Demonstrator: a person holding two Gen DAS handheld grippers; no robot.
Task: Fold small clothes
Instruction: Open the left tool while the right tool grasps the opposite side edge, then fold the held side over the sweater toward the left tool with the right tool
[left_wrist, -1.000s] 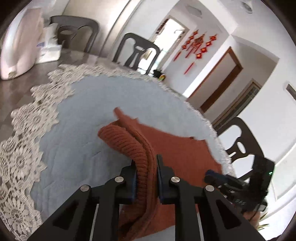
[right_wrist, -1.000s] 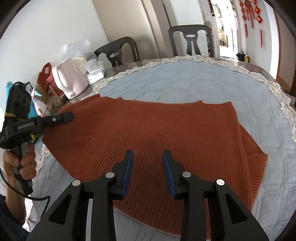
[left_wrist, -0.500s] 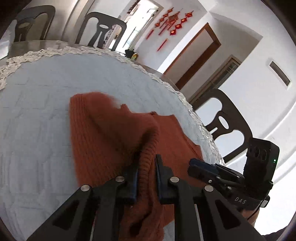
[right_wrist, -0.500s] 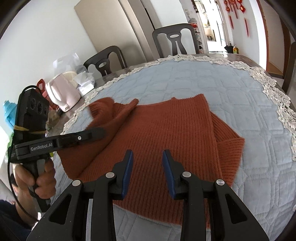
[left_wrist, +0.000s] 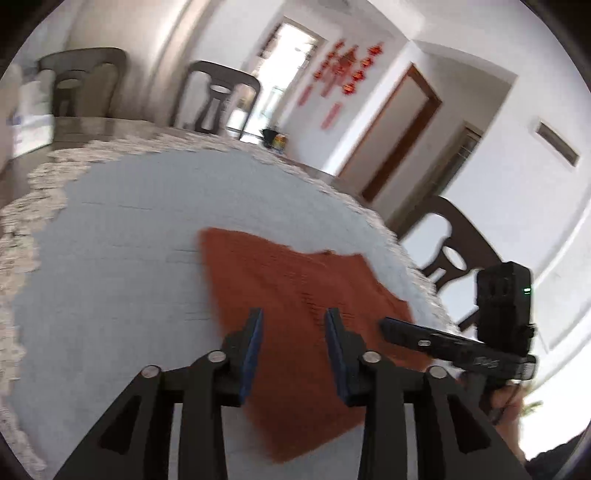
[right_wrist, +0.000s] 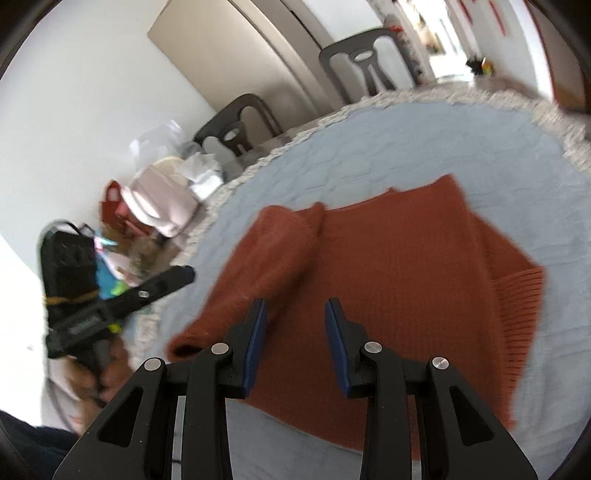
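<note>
Rust sweater (right_wrist: 388, 280) on quilted cloth (left_wrist: 129, 240), chairs (left_wrist: 218, 96) around, both grippers' jaws open, left's just opening.

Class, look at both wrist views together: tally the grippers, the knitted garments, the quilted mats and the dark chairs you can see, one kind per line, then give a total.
Black two-finger grippers: 2, left gripper and right gripper
Rust-orange ribbed knit sweater: 1
Pale blue quilted table mat with lace edge: 1
Dark cut-out-back chairs: 3
Total: 7
</note>
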